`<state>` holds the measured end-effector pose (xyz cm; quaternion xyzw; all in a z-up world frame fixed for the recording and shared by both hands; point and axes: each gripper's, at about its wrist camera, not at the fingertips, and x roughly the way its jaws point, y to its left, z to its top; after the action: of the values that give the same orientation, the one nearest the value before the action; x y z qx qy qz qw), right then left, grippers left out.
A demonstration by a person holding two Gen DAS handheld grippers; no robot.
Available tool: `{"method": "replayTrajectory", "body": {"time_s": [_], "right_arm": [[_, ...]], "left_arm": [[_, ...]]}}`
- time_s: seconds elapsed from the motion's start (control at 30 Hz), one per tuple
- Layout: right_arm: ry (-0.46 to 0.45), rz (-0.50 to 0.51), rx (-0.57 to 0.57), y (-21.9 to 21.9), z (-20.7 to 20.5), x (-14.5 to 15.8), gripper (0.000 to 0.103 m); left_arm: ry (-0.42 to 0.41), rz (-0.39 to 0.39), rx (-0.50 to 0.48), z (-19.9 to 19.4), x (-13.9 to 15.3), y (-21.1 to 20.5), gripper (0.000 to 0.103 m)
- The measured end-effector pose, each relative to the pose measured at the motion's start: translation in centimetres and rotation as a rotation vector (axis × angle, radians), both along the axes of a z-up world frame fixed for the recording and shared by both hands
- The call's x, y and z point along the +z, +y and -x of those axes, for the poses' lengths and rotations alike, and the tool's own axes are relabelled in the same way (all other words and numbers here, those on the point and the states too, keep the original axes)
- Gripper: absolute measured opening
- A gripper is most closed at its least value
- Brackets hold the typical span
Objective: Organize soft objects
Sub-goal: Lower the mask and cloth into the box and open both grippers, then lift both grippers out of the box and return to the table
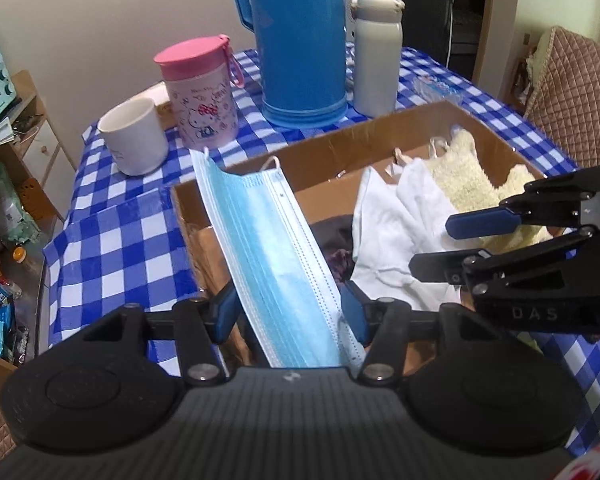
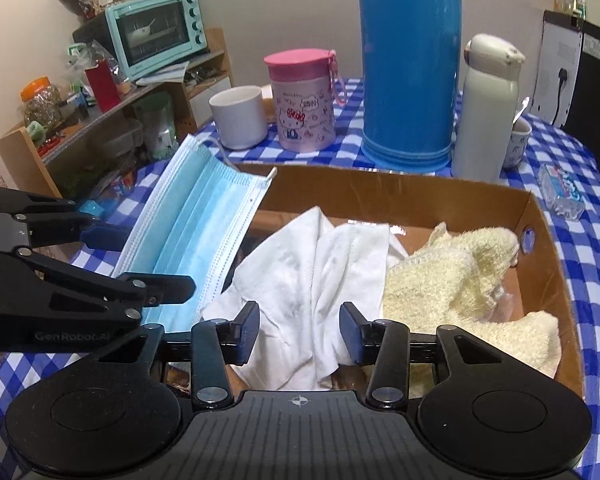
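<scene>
- Face mask (image 1: 268,248): pleated blue nonwoven rectangle, long axis running from the left gripper (image 1: 288,312) up over the near-left wall of the cardboard box (image 2: 540,248).
- Left gripper: jaws parted, mask between them, grip uncertain.
- Right gripper (image 2: 300,332): open, empty, above crumpled white cloth (image 2: 312,264) inside the box.
- Cream terry towel (image 2: 460,276): fluffy, beside the cloth.

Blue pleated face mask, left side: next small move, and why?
Probably back the left hand-held gripper away: its jaws stand open around the blue pleated face mask, which leans on the brown cardboard box's left rim, and should slide in beside the white cloth.
</scene>
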<state>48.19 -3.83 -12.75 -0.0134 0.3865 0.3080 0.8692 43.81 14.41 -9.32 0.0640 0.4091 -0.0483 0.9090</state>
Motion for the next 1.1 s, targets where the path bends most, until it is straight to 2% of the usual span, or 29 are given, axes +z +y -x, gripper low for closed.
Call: {"method": "replayTrajectory", "body": {"time_s": [0.3,0.67,0.83,1.1], "right_arm": [[-0.008,-0.028,-0.022,-1.1,0.4,0.7,0.045],[0.011,-0.042,-0.039,-2.4,1.5,1.3,0.045],[0.012,-0.051,-0.044,-3.0,2.5,1.6,0.045],[0.017,-0.053,-0.089,-3.6,2.0,1.3,0.045]], "left_arm": [[-0.039,-0.001,0.04,1.1,1.4,1.1,0.052],[-0.032,0.063,0.049,2.9,2.1,0.4,0.052],[-0.019,0.083,0.068,3.3,1.6,0.3,0.052],[0.019,0.126,0.119,1.6,-0.4,0.9,0.051]]}}
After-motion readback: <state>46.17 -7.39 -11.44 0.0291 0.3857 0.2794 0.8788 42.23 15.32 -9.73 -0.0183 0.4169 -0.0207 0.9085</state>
